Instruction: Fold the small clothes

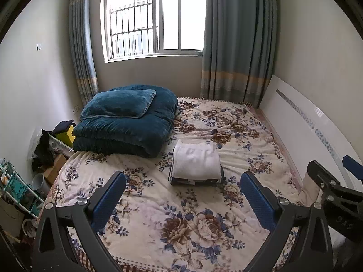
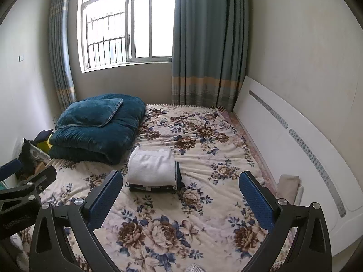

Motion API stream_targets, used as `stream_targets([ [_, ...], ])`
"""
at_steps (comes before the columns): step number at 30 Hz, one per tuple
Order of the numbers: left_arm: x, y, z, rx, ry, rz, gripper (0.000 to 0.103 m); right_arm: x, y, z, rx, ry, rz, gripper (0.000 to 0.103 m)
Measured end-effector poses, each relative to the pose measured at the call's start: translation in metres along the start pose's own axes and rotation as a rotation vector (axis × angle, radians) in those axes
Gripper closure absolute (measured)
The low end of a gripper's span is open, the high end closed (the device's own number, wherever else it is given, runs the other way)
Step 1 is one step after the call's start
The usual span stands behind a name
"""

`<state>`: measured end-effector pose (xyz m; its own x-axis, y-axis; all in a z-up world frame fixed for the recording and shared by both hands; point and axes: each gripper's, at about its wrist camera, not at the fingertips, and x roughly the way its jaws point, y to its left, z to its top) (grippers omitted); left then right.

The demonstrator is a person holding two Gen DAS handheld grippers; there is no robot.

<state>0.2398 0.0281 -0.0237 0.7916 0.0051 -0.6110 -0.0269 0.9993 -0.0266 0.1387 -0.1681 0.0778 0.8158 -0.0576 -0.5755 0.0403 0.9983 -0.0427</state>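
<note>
A small stack of folded clothes, a white garment [image 1: 196, 162] on top of dark ones, lies in the middle of the floral bed cover [image 1: 181, 215]. It also shows in the right wrist view [image 2: 152, 168]. My left gripper [image 1: 182, 190] is open and empty, held above the bed short of the stack. My right gripper [image 2: 181, 190] is open and empty too, to the right of the left one; it shows at the right edge of the left wrist view [image 1: 333, 181]. A beige cloth [image 2: 288, 187] lies by the headboard at the bed's right edge.
A folded teal quilt with a pillow [image 1: 127, 122] sits at the bed's far left. A white headboard [image 2: 283, 140] runs along the right wall. Boxes, a shelf rack and clutter [image 1: 40, 158] stand on the floor at the left. Window and curtains lie behind.
</note>
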Motion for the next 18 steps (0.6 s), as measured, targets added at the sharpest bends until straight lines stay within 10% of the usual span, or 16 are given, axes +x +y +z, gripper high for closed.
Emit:
stream_targets([
  [18,-0.0091,0.0016,0.0057,-0.02,-0.005,0.007,0.0,-0.0028,0.0087,-0.0045,0.001,-0.007,0.013,0.0],
])
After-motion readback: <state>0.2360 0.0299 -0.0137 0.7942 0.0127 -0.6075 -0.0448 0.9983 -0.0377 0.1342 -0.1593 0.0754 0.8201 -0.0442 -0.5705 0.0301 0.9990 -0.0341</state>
